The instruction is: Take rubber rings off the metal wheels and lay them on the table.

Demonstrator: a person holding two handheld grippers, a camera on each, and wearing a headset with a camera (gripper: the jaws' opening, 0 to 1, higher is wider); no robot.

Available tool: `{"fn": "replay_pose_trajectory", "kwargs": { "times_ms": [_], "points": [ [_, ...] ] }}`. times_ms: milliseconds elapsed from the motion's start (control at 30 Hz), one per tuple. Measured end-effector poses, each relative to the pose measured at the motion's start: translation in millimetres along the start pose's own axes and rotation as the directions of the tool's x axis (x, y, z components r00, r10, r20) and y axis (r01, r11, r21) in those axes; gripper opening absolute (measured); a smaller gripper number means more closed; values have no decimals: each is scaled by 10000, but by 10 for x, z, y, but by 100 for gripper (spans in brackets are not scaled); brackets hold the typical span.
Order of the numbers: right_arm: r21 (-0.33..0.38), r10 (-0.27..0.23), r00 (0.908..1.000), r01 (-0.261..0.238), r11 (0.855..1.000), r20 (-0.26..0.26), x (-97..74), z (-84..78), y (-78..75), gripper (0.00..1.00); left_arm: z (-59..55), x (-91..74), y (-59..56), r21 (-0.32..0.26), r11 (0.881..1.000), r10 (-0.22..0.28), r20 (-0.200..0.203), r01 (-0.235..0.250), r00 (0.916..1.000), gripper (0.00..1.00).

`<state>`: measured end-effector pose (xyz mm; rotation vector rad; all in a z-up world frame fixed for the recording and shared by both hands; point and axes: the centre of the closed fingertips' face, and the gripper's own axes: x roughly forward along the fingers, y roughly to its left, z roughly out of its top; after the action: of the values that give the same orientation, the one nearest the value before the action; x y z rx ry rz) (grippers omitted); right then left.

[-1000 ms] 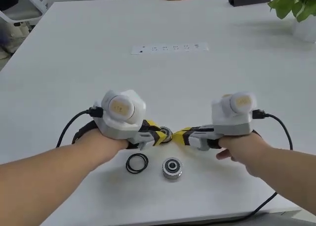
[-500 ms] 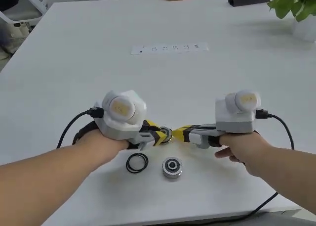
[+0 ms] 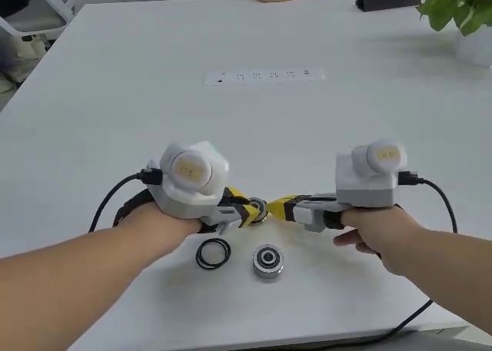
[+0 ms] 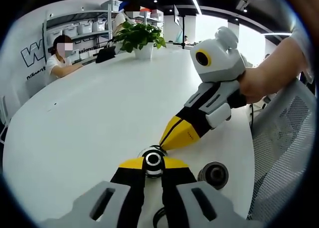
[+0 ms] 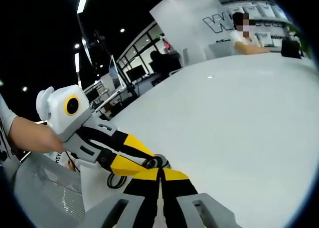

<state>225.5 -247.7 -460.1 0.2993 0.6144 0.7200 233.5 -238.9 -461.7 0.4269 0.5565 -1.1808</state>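
Two grippers meet at the bench's (image 3: 154,97) near edge: left gripper's (image 3: 247,210) jaws clamp a metal wheel (image 4: 153,159) to steady it while the right gripper (image 5: 160,173), jaws pressed together, noses its rim, likely hunting the rubber ring (image 4: 145,153); one loose ring (image 3: 213,253) lies nearby.

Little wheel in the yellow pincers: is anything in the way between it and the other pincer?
Nothing visible. The left gripper holds the small metal wheel with its black rubber ring, and the right gripper has its yellow tip right at the wheel's rim, with no gap for anything to block.
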Motion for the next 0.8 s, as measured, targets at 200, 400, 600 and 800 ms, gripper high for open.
{"fn": "replay_pose_trajectory", "kwargs": {
  "times_ms": [200, 400, 600, 800],
  "points": [
    [51, 115, 9999, -116, 9999, 41, 10, 12, 23, 0, 3, -1, -4, 30, 10000, 23, -7, -23, 10000, 6],
    [71, 214, 9997, -215, 9997, 80, 21, 18, 66, 0, 2, -2, -1, 32, 10000, 35, 6, -35, 10000, 7],
    [131, 374, 9992, -375, 9992, 132, 39, 31, 76, 0, 0, -2, 1, 47, 10000, 15, -2, -15, 10000, 7],
    [118, 826, 9961, -830, 9965, 300, 53, 63, 161, 0, -2, -2, -2, 41, 10000, -2, 13, 2, 10000, 7]
  ]
}}
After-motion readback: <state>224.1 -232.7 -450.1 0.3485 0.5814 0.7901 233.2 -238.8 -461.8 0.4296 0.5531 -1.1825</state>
